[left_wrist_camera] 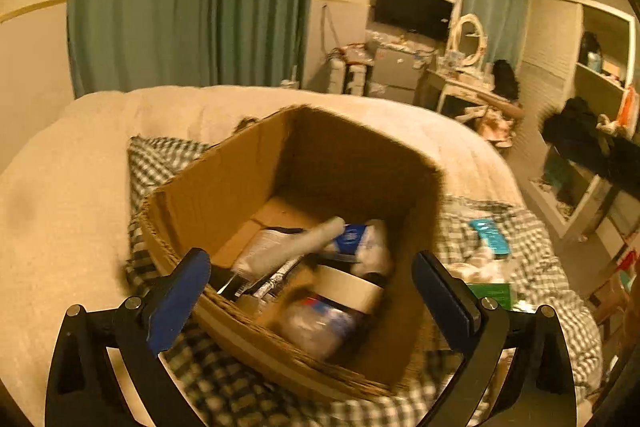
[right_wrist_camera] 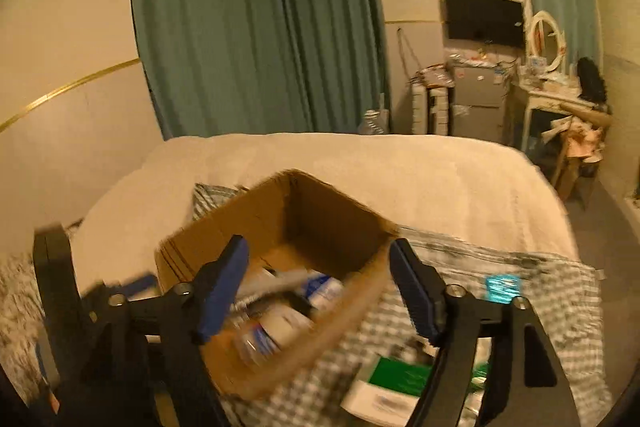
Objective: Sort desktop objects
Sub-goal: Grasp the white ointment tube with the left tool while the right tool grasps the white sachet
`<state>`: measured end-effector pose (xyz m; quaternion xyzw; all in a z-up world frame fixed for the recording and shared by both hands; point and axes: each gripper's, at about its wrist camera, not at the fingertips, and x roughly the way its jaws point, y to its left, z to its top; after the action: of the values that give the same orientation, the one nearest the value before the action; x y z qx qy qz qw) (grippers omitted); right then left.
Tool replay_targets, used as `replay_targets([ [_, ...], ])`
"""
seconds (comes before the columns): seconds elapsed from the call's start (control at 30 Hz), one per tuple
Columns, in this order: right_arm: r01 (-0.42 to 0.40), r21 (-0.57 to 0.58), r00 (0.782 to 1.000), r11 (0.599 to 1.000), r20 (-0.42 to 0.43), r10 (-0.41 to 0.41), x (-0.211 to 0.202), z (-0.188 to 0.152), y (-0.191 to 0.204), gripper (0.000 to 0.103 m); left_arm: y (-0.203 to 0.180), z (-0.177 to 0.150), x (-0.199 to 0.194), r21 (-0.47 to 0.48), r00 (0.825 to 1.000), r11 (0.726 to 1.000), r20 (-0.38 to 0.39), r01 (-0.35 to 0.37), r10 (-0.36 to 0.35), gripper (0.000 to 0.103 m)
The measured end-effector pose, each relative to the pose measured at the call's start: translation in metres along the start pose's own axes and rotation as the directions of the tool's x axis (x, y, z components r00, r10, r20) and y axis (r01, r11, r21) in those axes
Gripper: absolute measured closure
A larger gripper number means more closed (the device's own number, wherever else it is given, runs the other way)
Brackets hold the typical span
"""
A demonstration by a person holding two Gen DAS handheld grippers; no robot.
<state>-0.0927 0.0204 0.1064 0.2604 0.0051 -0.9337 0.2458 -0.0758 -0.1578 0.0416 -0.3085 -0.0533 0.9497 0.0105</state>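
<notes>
**Beyond the box's right wall, the leftovers lie on the right gripper's side**

Over the near rim of the open brown cardboard box (left_wrist_camera: 256,163) both claws hang spread wide, with nothing between their blue pads. The left gripper (left_wrist_camera: 312,279) looks straight down into the box, where the sorted things already lie in a heap: a pale grey tube (left_wrist_camera: 292,247) slanting from low left to upper right, a white-and-blue packet (left_wrist_camera: 360,239) at its far end, and a round white-lidded jar (left_wrist_camera: 348,287) nearest the camera. All of it is blurred, so finer labels cannot be read.

What counts for the coming move is what lies outside. On the grey-and-white checked cloth (left_wrist_camera: 532,267) to the right of the box rest a small teal packet (right_wrist_camera: 502,287) and, closer in, a flat green-and-white carton (right_wrist_camera: 404,375). Seen from the right gripper (right_wrist_camera: 320,291), the carton sits low and just under its right finger, with its long side running roughly towards the box corner; the teal packet lies farther off, beyond that finger. From the left gripper both things lie across the box's right wall, well apart from its reach.

By my reckoning the right claw is the nearer one, and it would need to swing right and drop, turning to straddle the carton's short side.
</notes>
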Motion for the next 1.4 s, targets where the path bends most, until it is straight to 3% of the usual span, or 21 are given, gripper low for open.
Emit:
replay_targets([
  [0.2,0.118,-0.024,0.991,0.993,-0.064,-0.120,-0.070,-0.043,-0.050,0.024,-0.053,-0.027,-0.030,0.053,0.998,0.997,0.014,0.061,-0.061,0.000],
  [0.33,0.189,-0.047,0.975,0.981,-0.106,-0.193,-0.088,-0.087,-0.084,0.022,-0.093,-0.069,-0.030,0.155,0.999,0.988,-0.046,0.014,-0.007,0.000],
  [0.43,0.233,-0.025,0.965,0.972,-0.115,-0.235,-0.089,-0.116,-0.104,0.023,-0.106,-0.099,-0.017,0.136,0.994,0.990,-0.102,-0.026,0.040,0.000],
  [0.53,0.237,0.050,0.967,0.970,-0.111,-0.230,-0.093,-0.151,-0.127,0.023,-0.114,-0.118,0.002,0.130,0.982,0.990,-0.183,0.063,-0.038,0.000],
  [0.57,0.250,0.078,0.960,0.965,-0.149,-0.237,-0.090,-0.158,-0.136,0.023,-0.116,-0.120,0.005,0.140,0.982,0.988,-0.184,0.067,-0.041,0.000],
  [0.7,0.270,0.088,0.957,0.959,-0.130,-0.258,-0.083,-0.155,-0.155,0.022,-0.127,-0.135,0.026,0.167,0.971,0.976,-0.217,0.141,-0.103,0.000],
  [0.83,0.251,0.073,0.965,0.965,-0.097,-0.244,-0.069,-0.148,-0.165,0.023,-0.133,-0.147,0.051,0.189,0.954,0.972,-0.289,0.138,-0.079,0.014],
  [0.97,0.227,0.048,0.960,0.973,-0.180,-0.215,-0.039,-0.161,-0.181,0.023,-0.141,-0.156,0.069,0.207,0.941,0.966,-0.328,0.156,-0.082,0.018],
  [1.1,0.185,-0.017,0.961,0.983,-0.207,-0.184,-0.011,-0.168,-0.189,0.023,-0.148,-0.167,0.087,0.267,0.923,0.954,-0.383,0.135,-0.023,0.027],
  [1.2,0.134,-0.077,0.962,0.988,-0.231,-0.148,0.010,-0.174,-0.188,0.022,-0.148,-0.168,0.089,0.252,0.918,0.954,-0.392,0.163,-0.053,0.035],
  [1.27,0.115,-0.131,0.952,0.985,-0.269,-0.147,0.027,-0.182,-0.186,0.022,-0.149,-0.165,0.089,0.233,0.910,0.953,-0.406,0.194,-0.086,0.063],
  [1.3,0.113,-0.150,0.947,0.982,-0.283,-0.153,0.032,-0.185,-0.185,0.022,-0.150,-0.162,0.087,0.232,0.912,0.953,-0.401,0.193,-0.087,0.071],
  [1.4,0.116,-0.164,0.935,0.980,-0.314,-0.164,0.043,-0.191,-0.189,0.015,-0.153,-0.158,0.086,0.225,0.911,0.955,-0.402,0.193,-0.089,0.076],
])
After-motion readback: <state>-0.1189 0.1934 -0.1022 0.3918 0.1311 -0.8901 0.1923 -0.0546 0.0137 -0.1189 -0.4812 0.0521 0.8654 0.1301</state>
